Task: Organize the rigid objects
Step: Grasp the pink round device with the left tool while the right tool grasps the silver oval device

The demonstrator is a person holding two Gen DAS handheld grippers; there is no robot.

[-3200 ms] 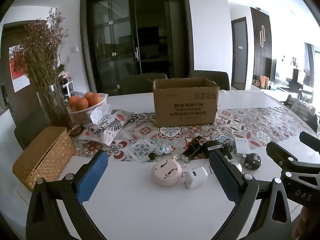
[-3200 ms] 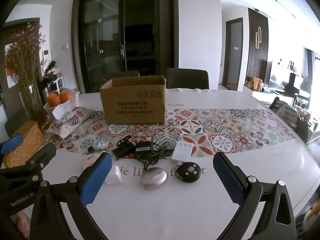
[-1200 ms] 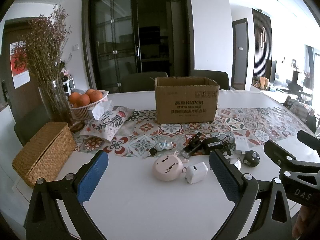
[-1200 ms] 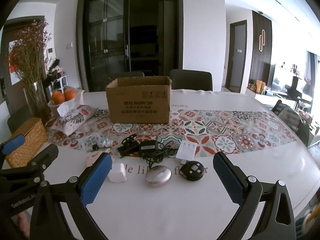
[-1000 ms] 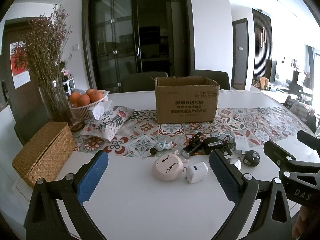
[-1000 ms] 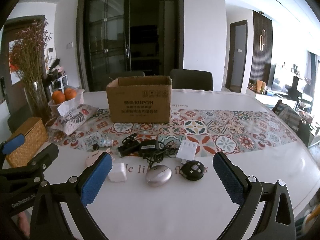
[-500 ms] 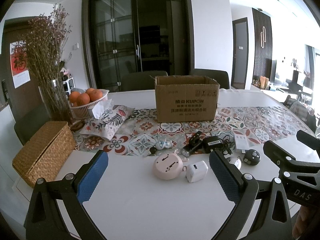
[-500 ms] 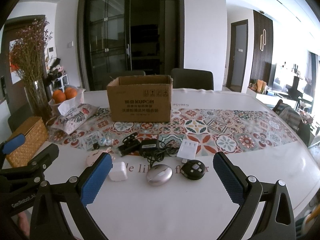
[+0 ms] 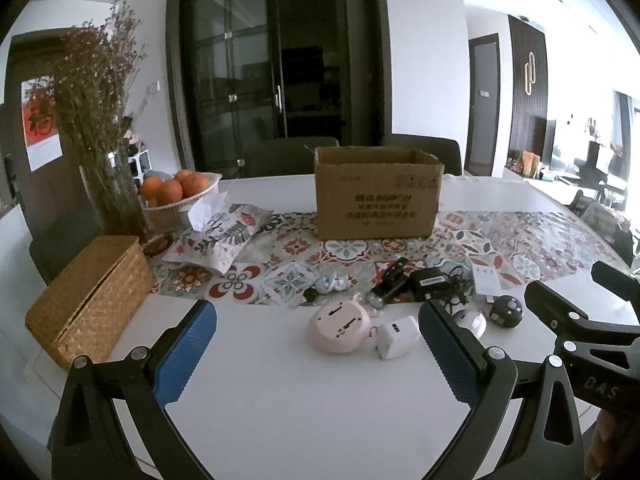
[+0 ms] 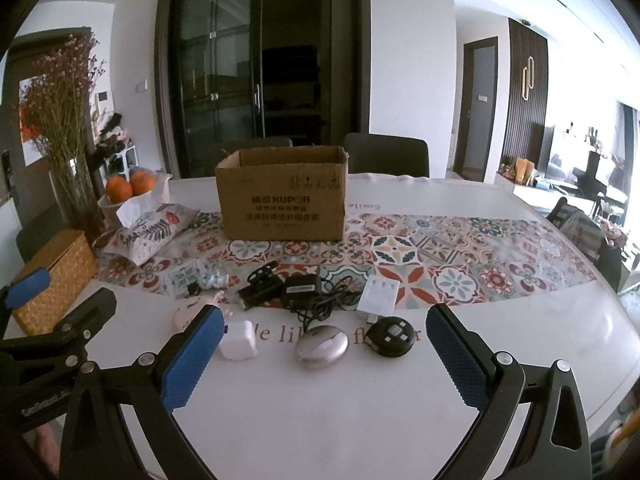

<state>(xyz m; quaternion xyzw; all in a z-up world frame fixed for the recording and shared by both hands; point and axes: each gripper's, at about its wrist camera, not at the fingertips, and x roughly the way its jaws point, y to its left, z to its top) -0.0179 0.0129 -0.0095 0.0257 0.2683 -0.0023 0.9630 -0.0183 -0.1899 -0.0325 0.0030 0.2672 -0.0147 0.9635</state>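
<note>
Both claws are spread wide and carry nothing: the left gripper (image 9: 318, 344) and the right gripper (image 10: 324, 348) fill the lower part of their views, blue pads (image 10: 191, 356) well apart, above the bare white table (image 10: 320, 420). Task items lie in a loose row across the middle of each frame: pink round device (image 9: 339, 327), white charger cube (image 10: 238, 340), silver oval case (image 10: 321, 347), black round fob (image 10: 391, 335), black adapter with tangled cord (image 10: 308, 290), white flat pack (image 10: 378, 294). An open cardboard box (image 10: 282, 196) stands upright on the patterned runner (image 10: 440, 256), above centre, behind the row. Judged stage: the start, before any pick; every item is outside the box. Next move, as judged: lower one claw over a near item, such as the silver case, and close on its narrow sides. The cord may drag neighbours.
</note>
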